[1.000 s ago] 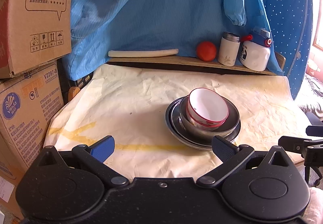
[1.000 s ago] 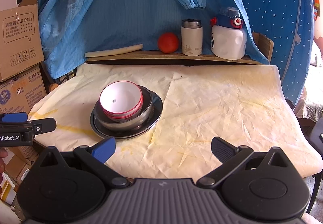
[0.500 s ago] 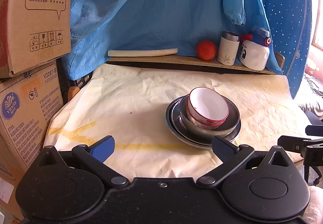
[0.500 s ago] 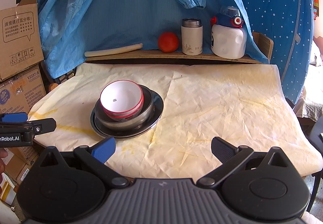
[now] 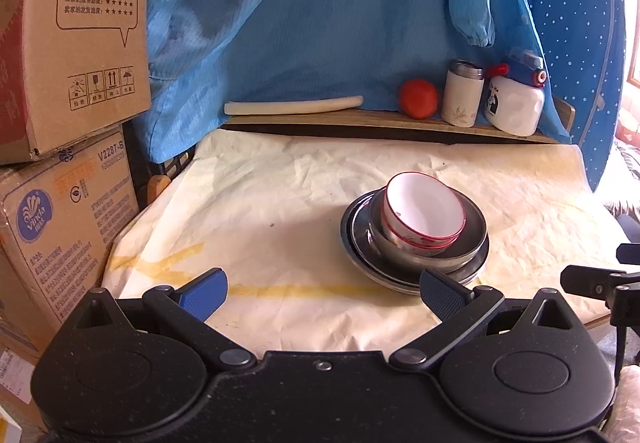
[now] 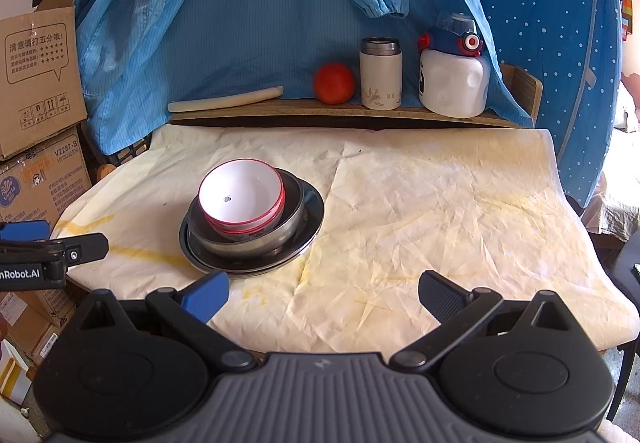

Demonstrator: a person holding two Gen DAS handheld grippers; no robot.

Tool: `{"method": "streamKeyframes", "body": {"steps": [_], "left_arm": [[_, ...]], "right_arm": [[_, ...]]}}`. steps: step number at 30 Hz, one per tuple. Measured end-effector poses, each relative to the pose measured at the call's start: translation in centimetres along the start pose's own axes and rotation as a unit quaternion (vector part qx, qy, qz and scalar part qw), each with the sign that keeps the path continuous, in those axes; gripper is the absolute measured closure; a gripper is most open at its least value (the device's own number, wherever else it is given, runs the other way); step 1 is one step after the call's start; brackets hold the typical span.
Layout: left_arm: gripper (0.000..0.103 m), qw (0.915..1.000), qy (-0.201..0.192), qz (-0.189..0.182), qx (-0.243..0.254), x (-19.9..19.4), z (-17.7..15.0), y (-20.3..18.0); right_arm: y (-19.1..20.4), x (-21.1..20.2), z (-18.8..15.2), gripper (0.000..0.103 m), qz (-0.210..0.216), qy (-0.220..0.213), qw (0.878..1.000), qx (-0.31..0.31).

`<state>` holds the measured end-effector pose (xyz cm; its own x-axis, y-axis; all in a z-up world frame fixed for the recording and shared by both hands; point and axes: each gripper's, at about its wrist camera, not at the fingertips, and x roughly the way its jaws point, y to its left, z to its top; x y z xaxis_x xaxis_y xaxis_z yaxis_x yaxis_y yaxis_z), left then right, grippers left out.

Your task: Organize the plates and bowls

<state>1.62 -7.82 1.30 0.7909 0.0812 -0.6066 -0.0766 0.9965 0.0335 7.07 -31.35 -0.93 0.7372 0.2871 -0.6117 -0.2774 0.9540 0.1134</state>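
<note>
One stack stands on the cream cloth: white bowls with red rims (image 5: 423,212) (image 6: 241,199) nested in a steel bowl (image 5: 471,239) (image 6: 294,221), which sits on steel plates (image 5: 360,255) (image 6: 312,219). My left gripper (image 5: 322,295) is open and empty, at the table's front edge, left of the stack. My right gripper (image 6: 322,297) is open and empty, at the front edge, right of the stack. Each gripper shows at the edge of the other's view.
The cloth-covered table (image 6: 440,211) has a wooden shelf (image 6: 340,113) at the back with a white stick, a red ball (image 6: 334,83), a white flask (image 6: 381,73) and a white and blue bottle (image 6: 454,79). Cardboard boxes (image 5: 60,91) stand left. Blue fabric hangs behind.
Both grippers have stayed open. The views have shifted only slightly; the stack has not moved.
</note>
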Motion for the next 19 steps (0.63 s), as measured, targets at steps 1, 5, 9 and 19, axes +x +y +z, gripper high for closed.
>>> {"method": "streamKeyframes", "body": {"steps": [1, 5, 9, 19], "left_arm": [[0.001, 1.0, 0.001, 0.002, 0.0, 0.03, 0.0, -0.01], [0.001, 1.0, 0.006, 0.007, -0.003, 0.33, 0.11, 0.13], [0.001, 0.9999, 0.008, 0.007, -0.002, 0.54, 0.16, 0.19], [0.001, 0.9999, 0.012, 0.003, 0.001, 0.93, 0.25, 0.29]], "right_arm": [[0.01, 0.01, 0.01, 0.0, 0.0, 0.0, 1.0, 0.0], [0.0, 0.04, 0.05, 0.0, 0.0, 0.002, 1.0, 0.001], [-0.1, 0.28, 0.24, 0.0, 0.001, 0.004, 1.0, 0.0], [-0.39, 0.81, 0.47, 0.0, 0.002, 0.01, 1.0, 0.0]]}}
